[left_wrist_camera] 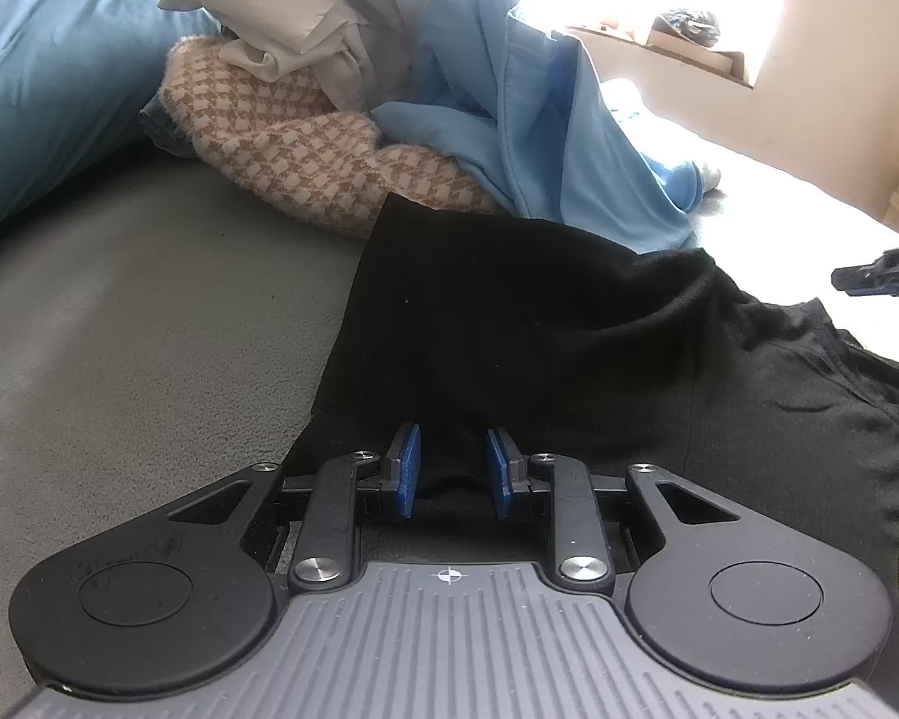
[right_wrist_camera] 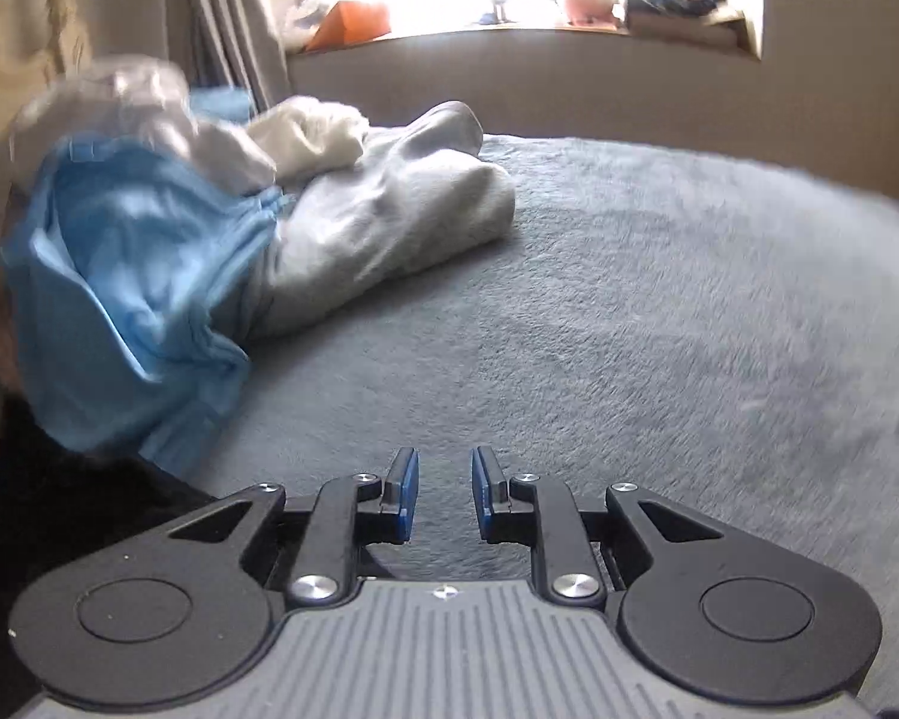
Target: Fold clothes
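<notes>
The grey fleece bed cover [right_wrist_camera: 659, 311] fills both views and serves as the folding surface. On it, near and to the right in the left wrist view, lies the black garment [left_wrist_camera: 539, 323], spread mostly flat with a long sleeve or leg panel running towards the far heap. This looks like an early step of folding that one piece: an edge is taken, the fold not yet made.

The left gripper [left_wrist_camera: 452, 470] has its blue pads part-way in, with a bunched edge of the black cloth between them; the cloth puckers there, so it seems pinched, though the dark fabric makes contact hard to confirm. The right gripper [right_wrist_camera: 445, 494] hovers over bare fleece, jaws narrowed to a small gap with nothing in them; the black cloth shows only at the near left edge of its view.

The next move, as I judge it, calls for the right gripper to open wider, shift left to a matching edge of the garment, and grip, so both can lift and lay the panel over.

Beyond, the pile of unfolded clothes crowds the far side: a light blue garment [left_wrist_camera: 533, 120], a brown check knit [left_wrist_camera: 305, 144], pale grey pieces [right_wrist_camera: 389, 215]. The blue one touches the black cloth's far edge and could be dragged along.
</notes>
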